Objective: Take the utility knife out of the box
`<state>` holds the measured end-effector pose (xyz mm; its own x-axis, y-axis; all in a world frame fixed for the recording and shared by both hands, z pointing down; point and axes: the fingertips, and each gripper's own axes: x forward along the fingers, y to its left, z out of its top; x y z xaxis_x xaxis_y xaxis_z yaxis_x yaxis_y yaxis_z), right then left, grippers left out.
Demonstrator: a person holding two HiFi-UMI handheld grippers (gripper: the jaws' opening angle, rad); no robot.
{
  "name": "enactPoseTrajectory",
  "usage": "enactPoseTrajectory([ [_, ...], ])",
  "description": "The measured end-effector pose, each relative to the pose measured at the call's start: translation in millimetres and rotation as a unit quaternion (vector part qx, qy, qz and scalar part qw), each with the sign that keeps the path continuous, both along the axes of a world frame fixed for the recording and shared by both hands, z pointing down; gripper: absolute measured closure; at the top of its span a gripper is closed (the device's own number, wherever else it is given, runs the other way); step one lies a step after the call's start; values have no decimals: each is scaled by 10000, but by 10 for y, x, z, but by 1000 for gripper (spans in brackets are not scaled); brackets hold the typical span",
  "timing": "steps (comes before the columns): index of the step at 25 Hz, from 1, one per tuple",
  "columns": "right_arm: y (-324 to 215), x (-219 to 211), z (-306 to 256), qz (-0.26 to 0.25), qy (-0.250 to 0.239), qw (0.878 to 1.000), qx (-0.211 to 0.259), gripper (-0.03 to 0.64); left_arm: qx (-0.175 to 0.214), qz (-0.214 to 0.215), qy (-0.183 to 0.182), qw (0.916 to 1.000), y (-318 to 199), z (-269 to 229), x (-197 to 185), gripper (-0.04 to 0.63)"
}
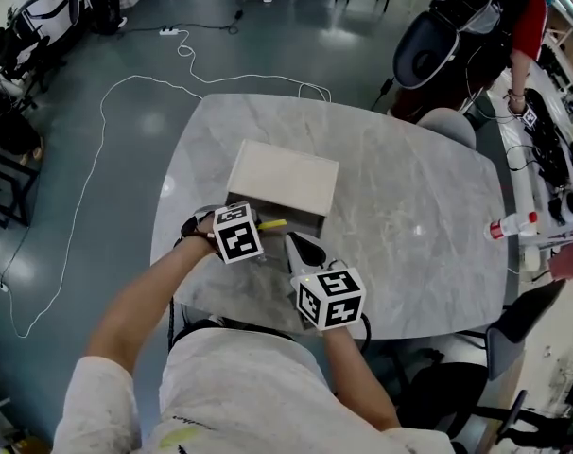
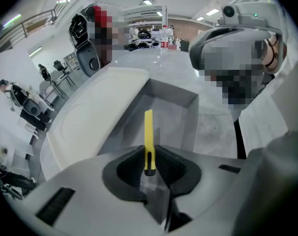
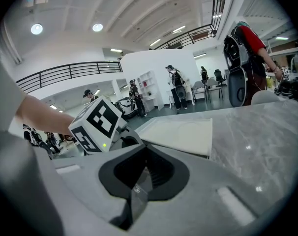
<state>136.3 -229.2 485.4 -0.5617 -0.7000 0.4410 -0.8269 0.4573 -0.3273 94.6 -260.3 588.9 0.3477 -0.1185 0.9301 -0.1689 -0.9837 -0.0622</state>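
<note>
A cream box (image 1: 285, 180) lies on the marble table (image 1: 409, 197), and its near end shows an open grey compartment (image 2: 164, 113). My left gripper (image 1: 259, 230) is shut on the yellow utility knife (image 1: 272, 224) just at the box's near edge. In the left gripper view the knife (image 2: 148, 131) sticks out from the closed jaws (image 2: 149, 169), pointing over the open compartment. My right gripper (image 1: 303, 248) hovers beside it to the right, near the box's front corner, shut with nothing in it (image 3: 145, 175).
A white bottle with a red cap (image 1: 513, 225) lies at the table's right edge. Chairs (image 1: 436, 45) stand beyond the far right corner, where a person in red (image 1: 528, 26) works at a cluttered bench. A white cable (image 1: 107, 121) loops on the floor to the left.
</note>
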Motion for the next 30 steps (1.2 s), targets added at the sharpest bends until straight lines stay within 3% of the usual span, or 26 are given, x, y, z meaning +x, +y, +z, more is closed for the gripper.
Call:
enactPoseTrajectory([
  [10,57,-111,-54,394,147,9991,0,612,300,-121,708,9970,25,-382,-95,534],
  [16,49,-136,-167,737,198,9970,150,612,579,-284,1276,9897,-5,-663,-133,534],
  [21,83,-213,-295,954,211,9948,285,612,810,-654,1836,9775,-8,-934,-248,534],
  [30,199,-369,-482,1206,270,9909,530,612,1146,-1198,2784,9461,51,-1367,-427,534],
])
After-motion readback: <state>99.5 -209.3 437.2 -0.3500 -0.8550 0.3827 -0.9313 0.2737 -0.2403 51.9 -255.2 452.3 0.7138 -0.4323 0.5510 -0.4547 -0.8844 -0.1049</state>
